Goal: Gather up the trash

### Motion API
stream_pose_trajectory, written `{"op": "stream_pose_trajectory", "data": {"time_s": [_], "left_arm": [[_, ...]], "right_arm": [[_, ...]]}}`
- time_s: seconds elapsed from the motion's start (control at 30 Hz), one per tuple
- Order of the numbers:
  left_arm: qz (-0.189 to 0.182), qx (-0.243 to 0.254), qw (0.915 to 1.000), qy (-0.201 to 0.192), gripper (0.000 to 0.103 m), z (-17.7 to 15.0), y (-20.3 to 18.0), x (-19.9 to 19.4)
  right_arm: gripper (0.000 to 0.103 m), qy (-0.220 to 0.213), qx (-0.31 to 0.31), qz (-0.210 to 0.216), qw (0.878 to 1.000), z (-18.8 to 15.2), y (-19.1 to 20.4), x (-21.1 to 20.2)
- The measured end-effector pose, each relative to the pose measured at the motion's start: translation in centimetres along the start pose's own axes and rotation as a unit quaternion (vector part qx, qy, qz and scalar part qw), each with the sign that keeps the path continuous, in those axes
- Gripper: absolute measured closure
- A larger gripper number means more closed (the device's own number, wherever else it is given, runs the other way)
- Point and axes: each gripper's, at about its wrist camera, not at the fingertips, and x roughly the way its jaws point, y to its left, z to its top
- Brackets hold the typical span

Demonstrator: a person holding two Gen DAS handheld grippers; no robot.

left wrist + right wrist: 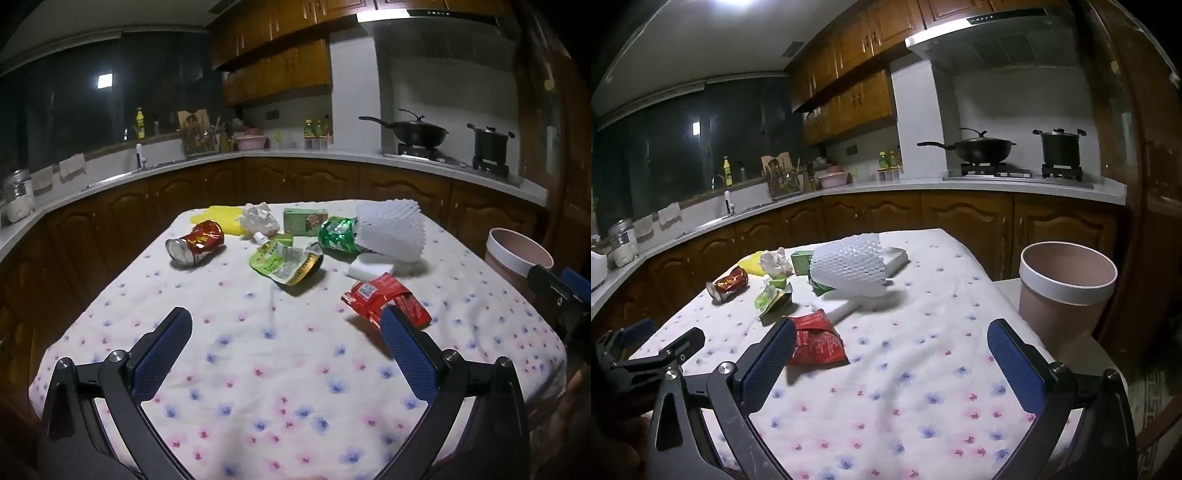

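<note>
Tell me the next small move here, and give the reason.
Probably ease the right gripper forward-left to straddle the red wrapper. It is the nearest trash, just past the inner finger; both grippers are open and empty, and the bin stands close on the right.

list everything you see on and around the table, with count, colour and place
crushed can: 1, red, table's far left, on its side
yellow item: 1, yellow, far edge behind the can
crumpled plastic: 1, clear-white, far middle
carton: 1, green, far middle
spout pouch: 1, green, table centre
foil wrapper: 1, green, beside the foam net
foam net: 1, white, far right
white block: 1, white, below the foam net
red wrapper: 1, red, nearest the claws
bin: 1, pink with white rim, right of table
tablecloth: 1, white floral
left claw: open, empty
right claw: open, empty
</note>
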Motion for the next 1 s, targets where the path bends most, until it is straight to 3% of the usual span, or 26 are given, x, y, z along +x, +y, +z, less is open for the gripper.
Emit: {"op": "stream_pose_trajectory", "data": {"time_s": [0.03, 0.07, 1.0], "left_arm": [[-0.001, -0.001, 1.0000, 0.003, 0.000, 0.05, 0.00, 0.14], [-0.005, -0.009, 0.9997, -0.022, 0.000, -0.09, 0.14, -0.15], [-0.011, -0.015, 0.9996, -0.020, 0.000, 0.06, 0.65, -0.84]], "right_arm": [[0.000, 0.003, -0.002, -0.001, 1.000, 0.03, 0.04, 0.02], [0.000, 0.002, -0.003, -0.001, 1.000, 0.04, 0.06, 0.02], [0.000, -0.001, -0.007, 0.002, 1.000, 0.12, 0.44, 0.27]]}}
